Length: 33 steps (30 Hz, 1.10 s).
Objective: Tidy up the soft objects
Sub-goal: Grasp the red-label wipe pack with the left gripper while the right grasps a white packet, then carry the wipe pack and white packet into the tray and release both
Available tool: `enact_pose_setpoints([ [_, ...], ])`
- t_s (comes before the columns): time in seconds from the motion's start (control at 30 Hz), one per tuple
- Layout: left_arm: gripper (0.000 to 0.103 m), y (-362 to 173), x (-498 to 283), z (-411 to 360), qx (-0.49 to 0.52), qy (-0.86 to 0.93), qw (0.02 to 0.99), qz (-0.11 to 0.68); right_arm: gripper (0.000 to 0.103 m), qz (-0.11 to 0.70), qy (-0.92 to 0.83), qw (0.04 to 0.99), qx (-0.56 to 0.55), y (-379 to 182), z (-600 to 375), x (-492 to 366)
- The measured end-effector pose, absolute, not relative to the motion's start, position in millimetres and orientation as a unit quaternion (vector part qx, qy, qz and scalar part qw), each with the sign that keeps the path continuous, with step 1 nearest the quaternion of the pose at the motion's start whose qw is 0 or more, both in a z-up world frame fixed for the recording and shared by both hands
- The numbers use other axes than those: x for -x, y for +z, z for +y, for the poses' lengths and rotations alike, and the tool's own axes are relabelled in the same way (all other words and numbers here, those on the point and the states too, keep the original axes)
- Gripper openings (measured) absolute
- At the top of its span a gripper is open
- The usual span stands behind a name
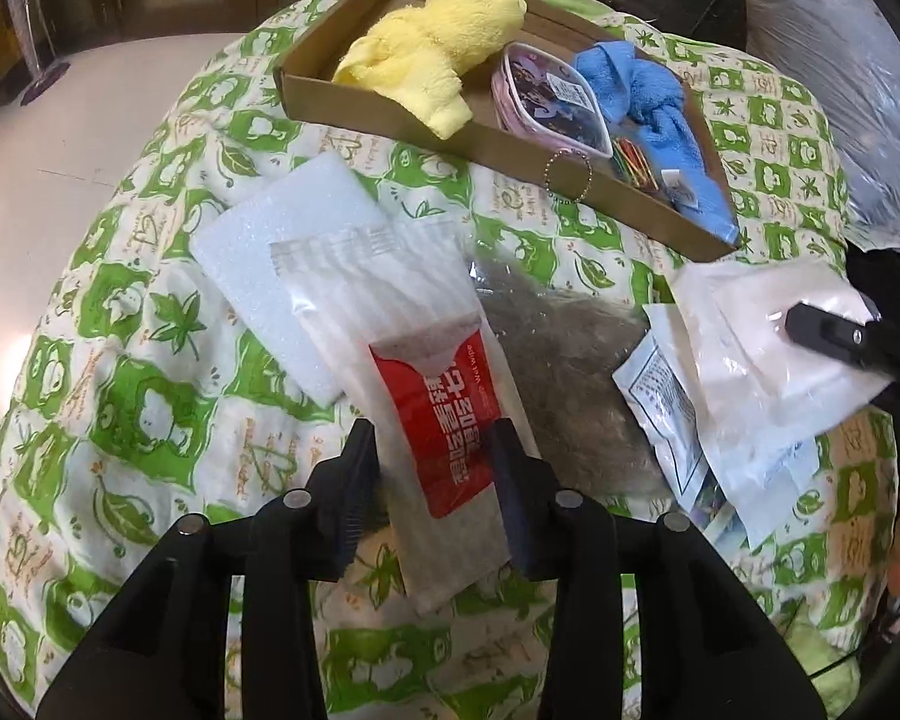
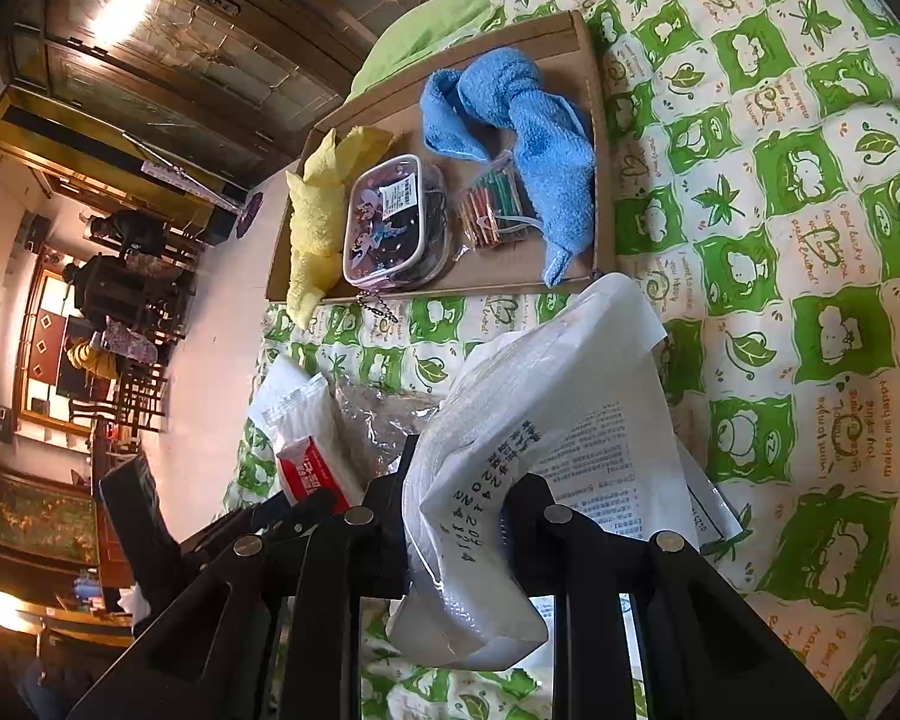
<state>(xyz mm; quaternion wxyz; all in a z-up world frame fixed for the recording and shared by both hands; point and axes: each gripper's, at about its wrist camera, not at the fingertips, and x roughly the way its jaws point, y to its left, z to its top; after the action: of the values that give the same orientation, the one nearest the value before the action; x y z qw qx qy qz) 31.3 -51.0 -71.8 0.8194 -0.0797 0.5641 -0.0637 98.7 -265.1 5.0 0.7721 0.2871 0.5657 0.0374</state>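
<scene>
Gripping on both sides. Left gripper [image 1: 435,468] has its fingers [image 1: 354,480] clamped on the near end of a wipes pack [image 1: 414,372], clear sleeve with a red label, lifted at a slant over the quilt [image 1: 120,360]. Right gripper [image 2: 456,516] is pinched on a white bag [image 2: 510,450] with printed text and date digits, bulging between the jaws; in the left view it sits at the right edge, fingertip on the bag [image 1: 768,348].

Under and left of the wipes pack: white foam sheet [image 1: 294,240], flat on the quilt, partly covered by the pack. Right of the pack: clear bag of grey-brown stuff [image 1: 564,372], contents too blurred to name. It lies between the pack and the white bag, so it's the clutter in the middle. A printed leaflet pouch [image 1: 660,396] is tucked under the white bag.

Farther: shallow cardboard tray [image 1: 390,114] on the quilt. Inside, left to right: yellow towel [image 1: 426,42] hanging over the near wall, pink pouch [image 1: 552,96] with a bead chain [image 1: 567,174] dangling over the same wall, bundle of coloured sticks [image 1: 636,162], blue towel [image 1: 648,102].

Surface: green-and-white checked quilt with leaf and cartoon prints, lumpy. Far right, a big clear plastic sack [image 1: 840,90]. Beyond the bed on the left: pale floor [image 1: 60,138], dark wooden cabinet [image 2: 168,48], chairs and furniture in the right view's far room.
</scene>
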Motion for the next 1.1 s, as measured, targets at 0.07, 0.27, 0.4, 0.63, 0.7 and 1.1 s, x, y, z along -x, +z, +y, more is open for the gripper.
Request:
enact_pose_setpoints([
  [0.07,0.028,-68,-30,-55,0.074,-0.066,0.827,0.554,0.02,0.566,0.038,0.772,-0.287,4,-264,-99],
  [0.27,0.017,-43,-20,-55,0.078,-0.088,0.845,0.522,0.02,0.562,0.039,0.775,-0.286,9,-265,-100],
  [0.4,0.017,-26,-18,-54,0.092,-0.1,0.853,0.505,0.02,0.559,0.041,0.778,-0.283,14,-265,-100],
  [0.63,0.017,4,-24,-65,0.088,-0.121,0.865,0.48,0.02,0.557,0.043,0.781,-0.279,20,-267,-102],
  [0.7,0.017,8,-30,-66,0.086,-0.122,0.864,0.48,0.02,0.557,0.043,0.782,-0.278,21,-267,-103],
  [1.1,0.017,3,-88,-41,0.129,-0.133,0.843,0.505,0.02,0.553,0.045,0.786,-0.273,30,-275,-126],
])
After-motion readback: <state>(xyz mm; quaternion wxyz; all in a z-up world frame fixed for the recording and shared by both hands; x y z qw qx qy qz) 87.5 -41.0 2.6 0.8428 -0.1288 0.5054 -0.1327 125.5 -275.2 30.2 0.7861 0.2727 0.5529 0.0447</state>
